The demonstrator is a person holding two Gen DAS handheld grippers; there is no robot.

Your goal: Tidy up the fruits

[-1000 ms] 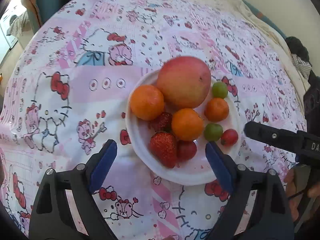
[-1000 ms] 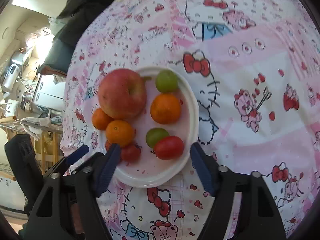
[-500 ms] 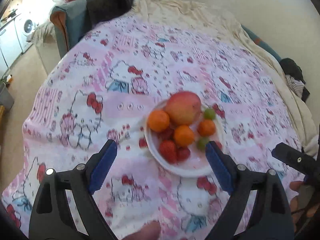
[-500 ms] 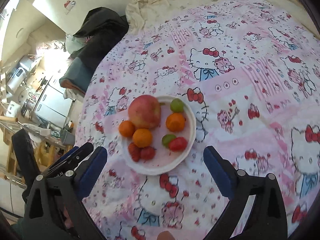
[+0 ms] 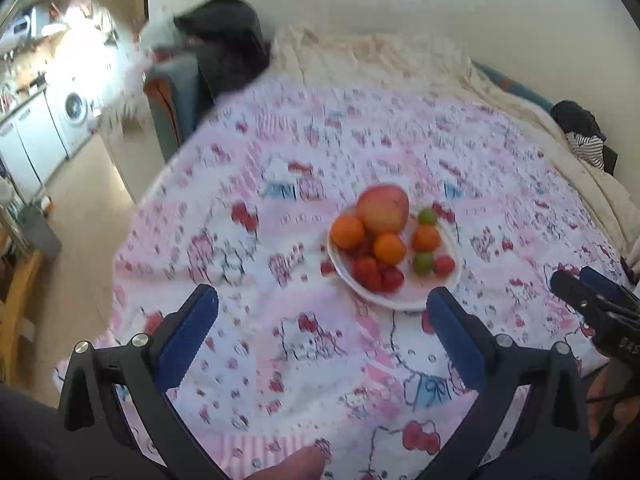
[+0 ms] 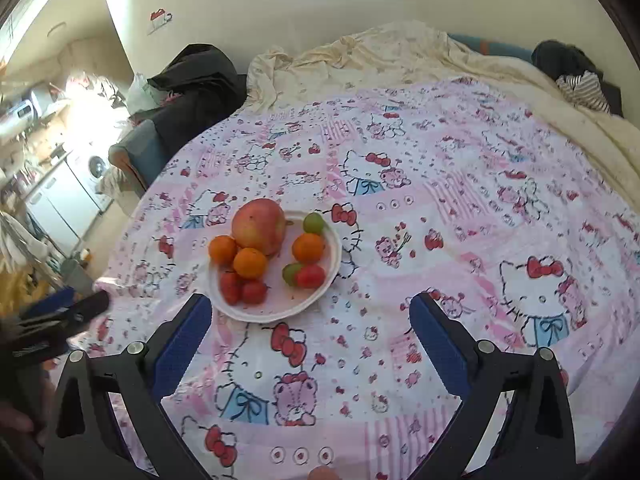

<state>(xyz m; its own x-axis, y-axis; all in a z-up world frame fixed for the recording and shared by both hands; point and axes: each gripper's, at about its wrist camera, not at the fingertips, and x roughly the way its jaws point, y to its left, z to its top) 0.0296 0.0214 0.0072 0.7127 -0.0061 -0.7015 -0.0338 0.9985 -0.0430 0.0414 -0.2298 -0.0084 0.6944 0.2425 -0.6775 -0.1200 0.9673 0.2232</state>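
Both grippers, left gripper [image 5: 322, 322] and right gripper [image 6: 310, 322], pulled well back from the plate [image 6: 320, 300] within a second, jaws wide apart, empty. All fruit [image 6: 258, 220] gathered on the plate; organizing probably finished.

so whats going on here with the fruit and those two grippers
A person holds a gripper in each hand above a bed covered with a pink cartoon blanket. A white plate on it carries an apple, three oranges, two small green fruits and some red ones. The left gripper and right gripper are both open and hold nothing, hanging above the blanket on the near side of the plate. All the fruit in view sits on the plate.
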